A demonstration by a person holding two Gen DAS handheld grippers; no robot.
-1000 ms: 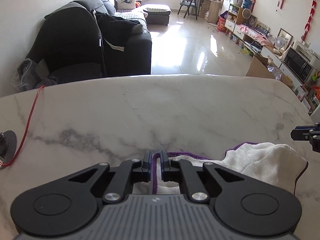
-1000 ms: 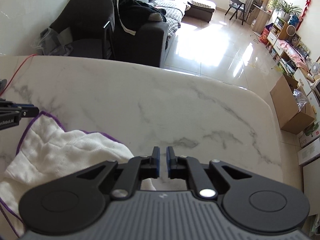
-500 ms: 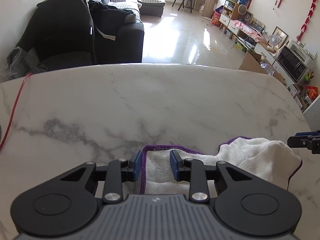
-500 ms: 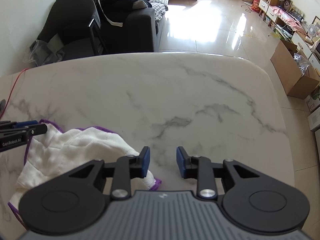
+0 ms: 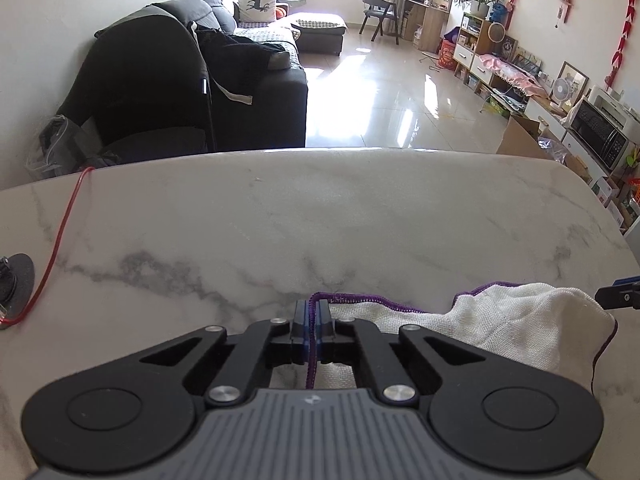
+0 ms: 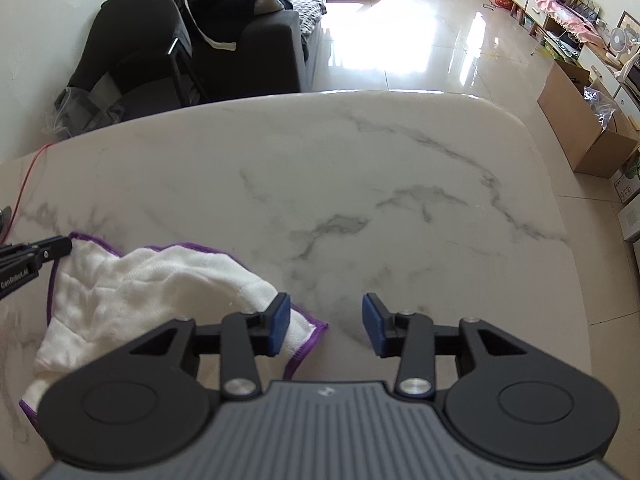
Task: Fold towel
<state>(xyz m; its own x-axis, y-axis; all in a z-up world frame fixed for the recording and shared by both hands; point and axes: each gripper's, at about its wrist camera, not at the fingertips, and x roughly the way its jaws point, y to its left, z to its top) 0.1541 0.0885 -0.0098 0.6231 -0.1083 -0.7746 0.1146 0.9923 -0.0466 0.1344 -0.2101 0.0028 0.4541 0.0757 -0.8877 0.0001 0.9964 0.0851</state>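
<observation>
Left gripper [image 5: 311, 316]: fingers clenched on the purple-stitched hem of the towel [image 5: 516, 326], the hem running back between the pads; right gripper [image 6: 325, 326]: fingers spread wide, released, the left pad [image 6: 279, 320] over the towel's near corner, the right pad above bare marble; towel [image 6: 148, 280] white, rumpled, lying on the worktop [image 6: 360, 184] between the two grippers; red cord [image 5: 60, 236] trailing over the worktop's left side to a dark round mount [image 5: 14, 282]; beyond the far edge, a dark sofa [image 5: 240, 80] and glossy tiled floor [image 5: 384, 92].
</observation>
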